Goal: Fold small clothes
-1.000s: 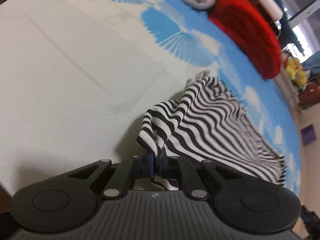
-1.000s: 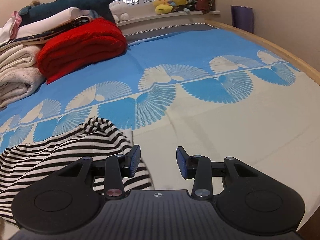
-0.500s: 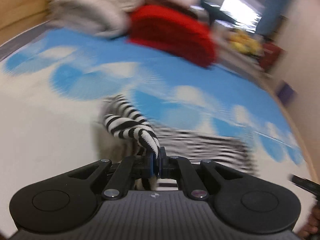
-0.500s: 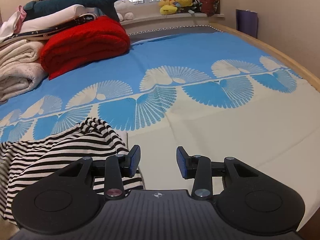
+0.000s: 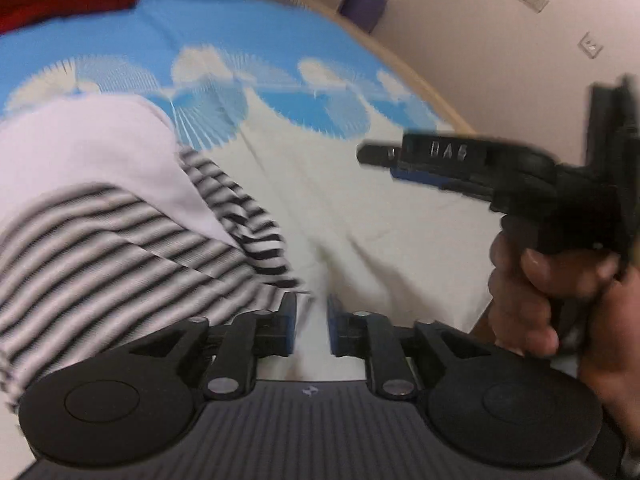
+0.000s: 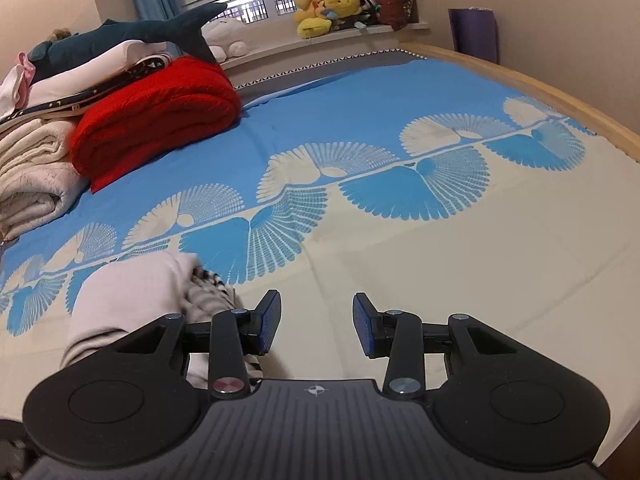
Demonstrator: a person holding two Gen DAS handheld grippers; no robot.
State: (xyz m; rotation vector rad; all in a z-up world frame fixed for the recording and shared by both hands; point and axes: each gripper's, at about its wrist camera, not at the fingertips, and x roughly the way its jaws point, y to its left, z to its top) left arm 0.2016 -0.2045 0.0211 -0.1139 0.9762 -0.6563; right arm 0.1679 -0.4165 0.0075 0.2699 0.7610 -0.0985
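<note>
From the left wrist camera, the left gripper (image 5: 311,322) sits low over the bedsheet (image 5: 360,208) with its fingers a little apart and nothing between them; the striped garment (image 5: 120,256) lies just beside and partly under the left finger, on the cream part of the sheet. A plain white layer, seemingly the garment's inner face, is turned over the stripes, which suggests a fold has been laid here and the slight gap is there to let the cloth lie free. To the right, the right gripper (image 5: 384,156) is seen side-on in the person's right hand (image 5: 532,288), held above the sheet and well apart from the cloth, probably waiting its turn; from this angle its opening cannot be judged. From the right wrist camera, the right gripper (image 6: 316,322) has its fingers wide apart over bare cream sheet, gripping nothing. The garment lies at lower left, near the left finger (image 6: 267,322), and whether they touch is unclear. Farther back a red blanket (image 6: 156,116) and stacked pale linens (image 6: 32,176) sit well apart, leaving the near area as working space. The wide spread looks like readiness to take an edge for the next fold.
</note>
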